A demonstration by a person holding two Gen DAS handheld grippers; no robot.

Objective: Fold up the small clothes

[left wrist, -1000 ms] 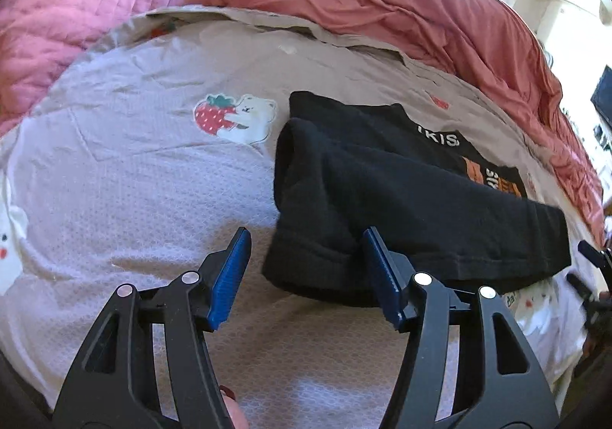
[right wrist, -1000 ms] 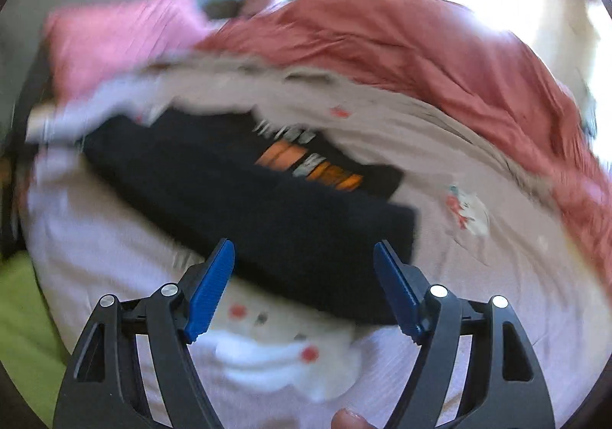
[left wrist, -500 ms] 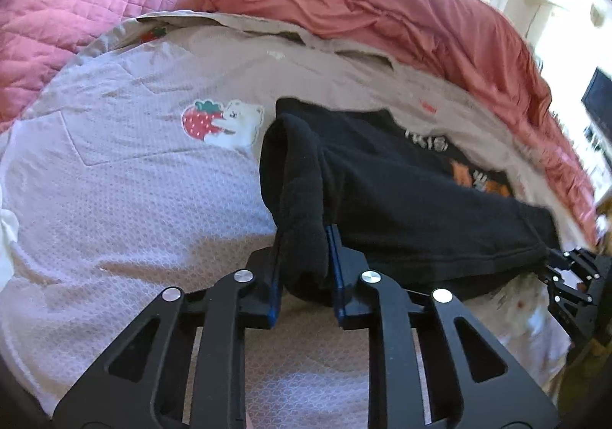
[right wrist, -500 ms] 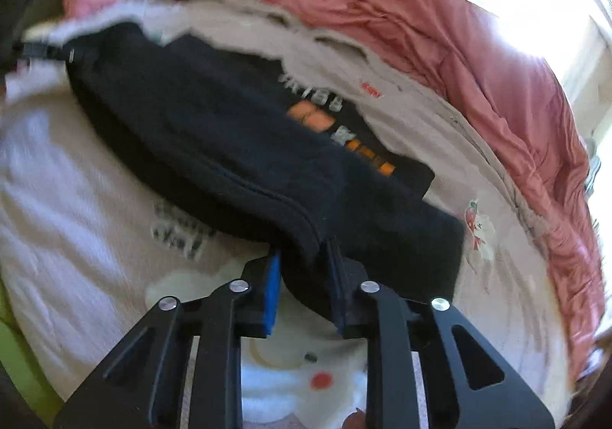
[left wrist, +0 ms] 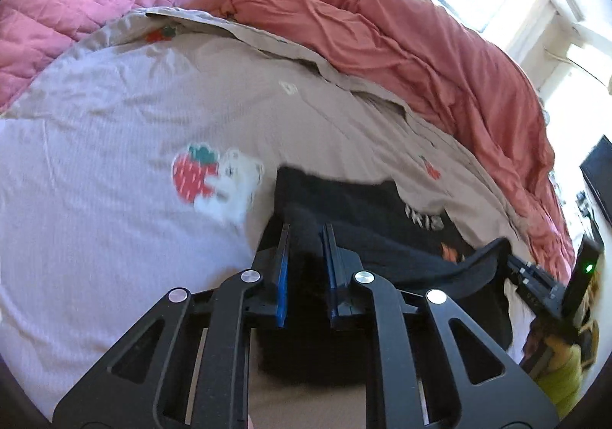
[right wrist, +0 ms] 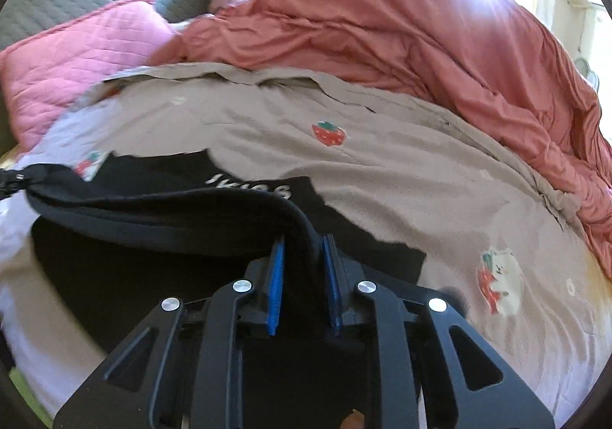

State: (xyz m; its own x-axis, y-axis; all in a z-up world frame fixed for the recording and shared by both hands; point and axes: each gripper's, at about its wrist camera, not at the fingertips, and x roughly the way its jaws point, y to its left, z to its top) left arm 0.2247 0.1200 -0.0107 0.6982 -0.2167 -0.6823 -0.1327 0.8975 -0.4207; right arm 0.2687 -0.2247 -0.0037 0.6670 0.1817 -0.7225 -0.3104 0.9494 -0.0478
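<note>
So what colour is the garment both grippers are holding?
Black garment with white and orange lettering, clearest in the left wrist view.

A small black garment (left wrist: 367,207) with white lettering and orange print lies at lower centre of the left wrist view, its near edge lifted off the bed and stretched in a taut band toward the right edge of the frame. In the right wrist view the same black garment (right wrist: 160,215) fills the lower left, its raised hem curving from the left edge to the centre, the white lettering showing just above the fold.
</note>
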